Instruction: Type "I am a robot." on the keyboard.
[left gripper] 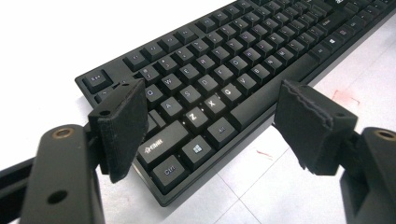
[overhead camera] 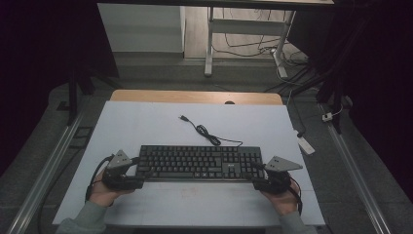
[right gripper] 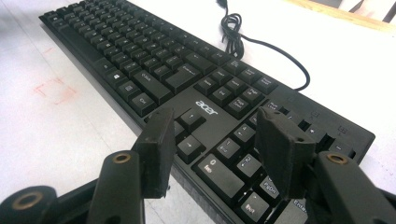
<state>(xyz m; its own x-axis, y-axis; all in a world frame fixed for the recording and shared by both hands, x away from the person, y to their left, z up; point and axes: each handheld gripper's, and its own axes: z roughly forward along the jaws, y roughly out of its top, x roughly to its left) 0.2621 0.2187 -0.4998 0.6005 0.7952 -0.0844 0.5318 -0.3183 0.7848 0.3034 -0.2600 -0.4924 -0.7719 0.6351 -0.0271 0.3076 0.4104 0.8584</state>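
black keyboard (overhead camera: 199,163) flat on white board (overhead camera: 146,126) — left gripper (overhead camera: 127,171) and right gripper (overhead camera: 265,176) at its ends, jaws open, gripping nothing; coiled cable (overhead camera: 207,132) lies beyond far edge.

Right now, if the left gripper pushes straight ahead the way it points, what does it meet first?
The keyboard. The left gripper has open fingers on either side of its near left corner, so that corner would probably be met first, though how near is hard to judge.

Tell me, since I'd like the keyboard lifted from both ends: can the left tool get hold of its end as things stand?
Probably yes. The left tool stands open right at the keyboard's near left corner, one pad over the keys, the other off the front edge, with bare table beside it and nothing between.
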